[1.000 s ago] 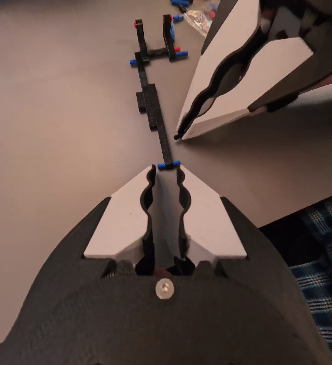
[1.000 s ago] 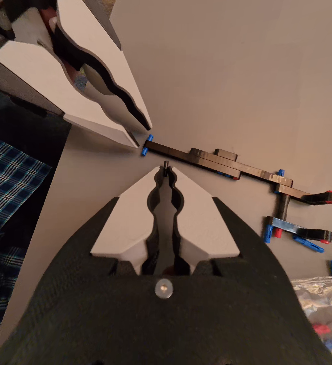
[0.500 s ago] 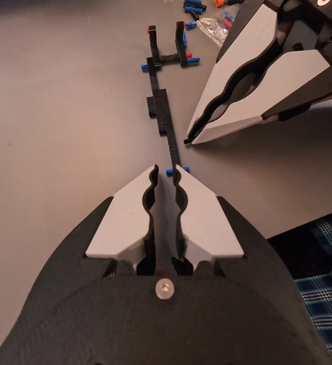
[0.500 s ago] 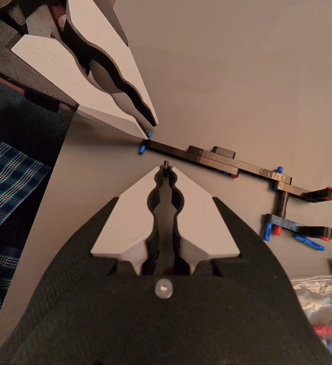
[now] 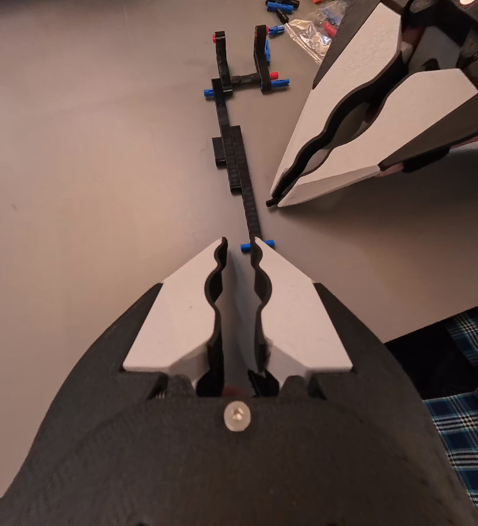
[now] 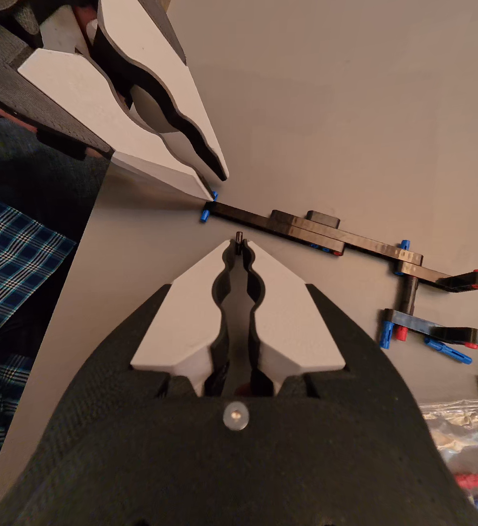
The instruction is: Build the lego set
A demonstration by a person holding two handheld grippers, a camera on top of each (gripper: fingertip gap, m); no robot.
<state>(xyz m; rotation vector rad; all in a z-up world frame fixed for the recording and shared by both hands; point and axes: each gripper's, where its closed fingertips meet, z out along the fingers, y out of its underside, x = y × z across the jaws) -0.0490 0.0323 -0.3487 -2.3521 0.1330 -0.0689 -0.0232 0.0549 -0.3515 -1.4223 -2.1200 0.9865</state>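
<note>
A long black lego beam assembly (image 5: 237,159) with blue and red pins lies flat on the grey table (image 5: 89,142), its forked end far away. My left gripper (image 5: 240,243) is open with a narrow gap at the beam's near end. A blue pin (image 5: 245,247) through that end shows between the tips, and the right fingertip (image 5: 260,250) covers the beam's end. My right gripper (image 6: 239,245) is shut on a small black pin (image 6: 239,237) that sticks out past the tips, just beside the beam (image 6: 303,227). It also shows in the left wrist view (image 5: 273,200).
A clear plastic bag of pieces (image 6: 465,427) and loose blue pins (image 6: 448,351) lie near the forked end. The table edge runs close behind both grippers, with plaid cloth (image 5: 474,412) below it. My right fingertips sit around 4 cm from my left ones.
My left gripper has narrowed its gap and shifted so its right fingertip now covers the beam's near end. My right gripper still holds the black pin beside the beam.
</note>
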